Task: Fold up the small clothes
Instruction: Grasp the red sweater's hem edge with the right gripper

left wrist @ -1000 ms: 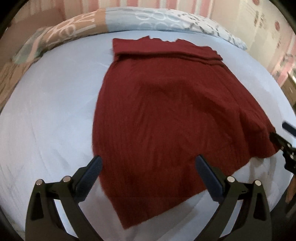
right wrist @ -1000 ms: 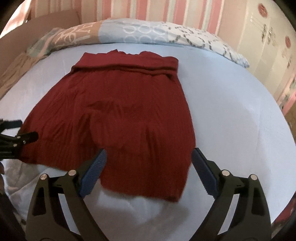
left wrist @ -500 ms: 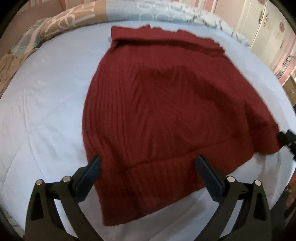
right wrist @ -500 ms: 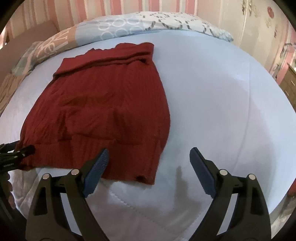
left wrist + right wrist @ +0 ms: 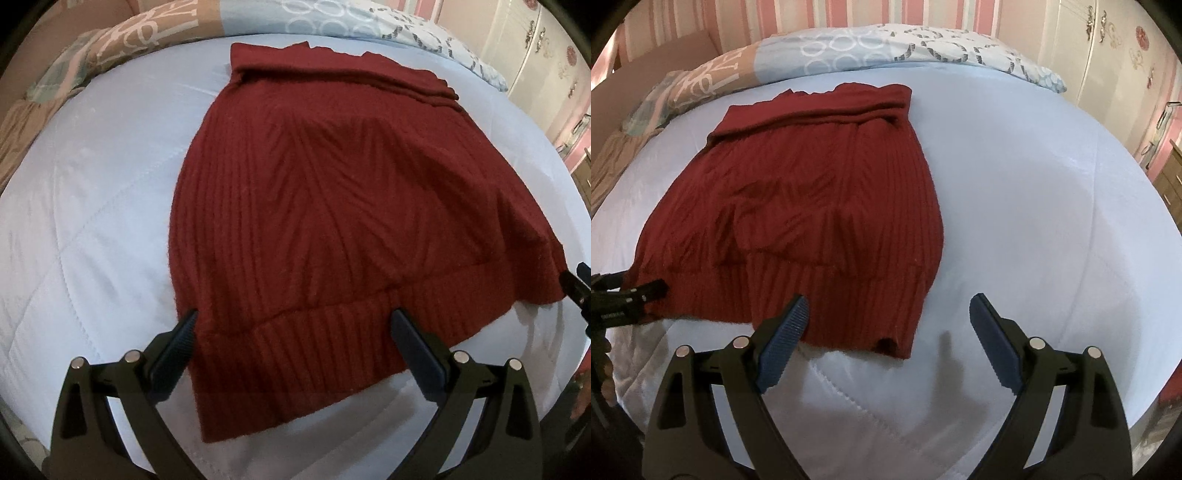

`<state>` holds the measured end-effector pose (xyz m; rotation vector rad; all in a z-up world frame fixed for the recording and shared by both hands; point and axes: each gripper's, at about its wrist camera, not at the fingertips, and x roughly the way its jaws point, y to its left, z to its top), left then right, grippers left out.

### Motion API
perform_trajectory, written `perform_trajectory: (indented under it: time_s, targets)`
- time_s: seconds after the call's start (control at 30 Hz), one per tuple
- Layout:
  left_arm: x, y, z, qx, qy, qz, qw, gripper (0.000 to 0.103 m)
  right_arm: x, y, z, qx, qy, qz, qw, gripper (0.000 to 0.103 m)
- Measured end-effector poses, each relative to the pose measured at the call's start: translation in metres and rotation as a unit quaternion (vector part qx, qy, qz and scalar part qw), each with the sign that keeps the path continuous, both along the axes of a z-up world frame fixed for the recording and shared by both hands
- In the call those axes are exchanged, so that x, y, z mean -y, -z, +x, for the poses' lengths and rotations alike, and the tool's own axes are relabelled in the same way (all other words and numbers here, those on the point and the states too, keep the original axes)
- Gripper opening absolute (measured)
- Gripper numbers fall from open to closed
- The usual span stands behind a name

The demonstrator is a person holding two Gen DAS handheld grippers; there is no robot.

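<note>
Both tongs, left tongs and right tongs, tilted steeply down with jaws spread, empty, above the near hem of the dark red ribbed knit garment lying flat on the pale blue bed.

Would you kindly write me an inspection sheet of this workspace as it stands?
Surface: pale blue quilted bed cover, lightly creased at the near edge.
Job's things: one dark red ribbed knit, spread flat, far end folded over, ribbed hem nearest.
Clutter: nothing seen on the cover beside the knit.
Grippers: left gripper open, above the knit's hem, nothing pinched; right gripper open, above the hem's right corner, nothing pinched.
Cables: nothing seen.
Surroundings: patterned pillows along the far edge; pink striped wall; white wardrobe doors at right.
</note>
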<state>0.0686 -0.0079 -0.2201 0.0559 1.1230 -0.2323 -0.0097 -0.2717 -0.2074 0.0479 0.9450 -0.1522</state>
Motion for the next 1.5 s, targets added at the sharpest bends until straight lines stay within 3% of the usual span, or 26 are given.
perform_trajectory:
  time_s: [0.07, 0.17, 0.23, 0.3, 0.4, 0.47, 0.5, 0.6, 0.63, 0.67, 0.77, 0.83, 0.97, 1.1, 1.3, 1.37, 1.4, 1.5]
  targets:
    - [0.002, -0.003, -0.002, 0.004, 0.006, 0.007, 1.0000, 0.090, 0.002, 0.002, -0.001, -0.001, 0.003, 0.003, 1.000, 0.089]
    - [0.002, -0.007, -0.005, 0.014, 0.014, 0.010, 0.9997, 0.069, 0.005, 0.003, -0.002, -0.003, 0.011, 0.009, 1.000, 0.089]
    - [0.000, -0.011, -0.003, 0.022, 0.013, 0.014, 0.9996, 0.042, 0.006, 0.004, -0.002, -0.003, 0.015, 0.007, 1.000, 0.089]
    - [-0.006, -0.014, -0.002, 0.022, 0.009, 0.010, 0.9997, 0.033, 0.010, 0.005, -0.003, -0.003, 0.025, 0.000, 1.000, 0.089]
    - [-0.016, -0.013, 0.003, 0.011, 0.001, -0.014, 0.9998, 0.032, 0.023, 0.010, -0.001, -0.010, 0.055, 0.021, 0.998, 0.089]
    - [-0.015, -0.013, 0.002, 0.013, 0.003, -0.013, 0.9998, 0.032, 0.026, 0.017, 0.006, -0.028, 0.058, 0.034, 0.997, 0.089]
    - [-0.013, -0.013, 0.000, 0.017, 0.006, -0.005, 0.9998, 0.032, 0.025, 0.021, 0.009, -0.037, 0.054, 0.036, 0.997, 0.084]
    - [-0.008, -0.013, -0.002, 0.024, 0.012, 0.009, 0.9996, 0.032, 0.018, 0.029, 0.014, -0.050, 0.034, 0.052, 0.997, 0.049]
    - [-0.008, -0.013, -0.002, 0.024, 0.013, 0.011, 0.9996, 0.032, 0.015, 0.028, 0.014, -0.045, 0.027, 0.054, 0.997, 0.022]
    - [-0.008, -0.012, -0.002, 0.024, 0.014, 0.013, 0.9995, 0.032, 0.012, 0.024, 0.013, -0.037, 0.020, 0.047, 0.998, 0.009]
    - [-0.007, -0.012, -0.001, 0.026, 0.016, 0.015, 0.9994, 0.032, 0.005, -0.004, 0.002, 0.019, 0.006, -0.018, 1.000, 0.009]
    - [-0.006, -0.012, -0.002, 0.026, 0.018, 0.017, 0.9994, 0.032, 0.016, -0.014, -0.006, 0.035, 0.024, -0.027, 0.999, 0.008]
    - [-0.007, -0.014, -0.003, 0.022, 0.031, 0.016, 0.9991, 0.031, 0.040, 0.005, -0.014, -0.004, 0.039, -0.020, 0.999, 0.008]
    - [-0.021, -0.016, -0.002, 0.013, 0.041, -0.001, 0.9991, 0.023, 0.042, 0.026, -0.016, -0.024, 0.043, -0.005, 0.999, 0.008]
    - [-0.047, -0.039, -0.007, 0.022, 0.045, -0.014, 0.9987, 0.020, 0.030, 0.001, -0.023, 0.003, 0.023, -0.003, 1.000, 0.008]
    - [-0.057, -0.044, -0.011, 0.023, 0.041, -0.015, 0.9988, 0.013, 0.023, -0.006, -0.027, 0.010, 0.013, -0.004, 1.000, 0.008]
    - [-0.062, -0.046, -0.013, 0.022, 0.035, -0.005, 0.9991, 0.008, 0.020, -0.008, -0.030, 0.010, 0.008, -0.010, 1.000, 0.008]
    - [-0.082, -0.036, -0.019, 0.004, 0.018, -0.001, 0.9998, 0.008, 0.020, 0.001, -0.028, -0.006, 0.010, -0.023, 1.000, 0.008]
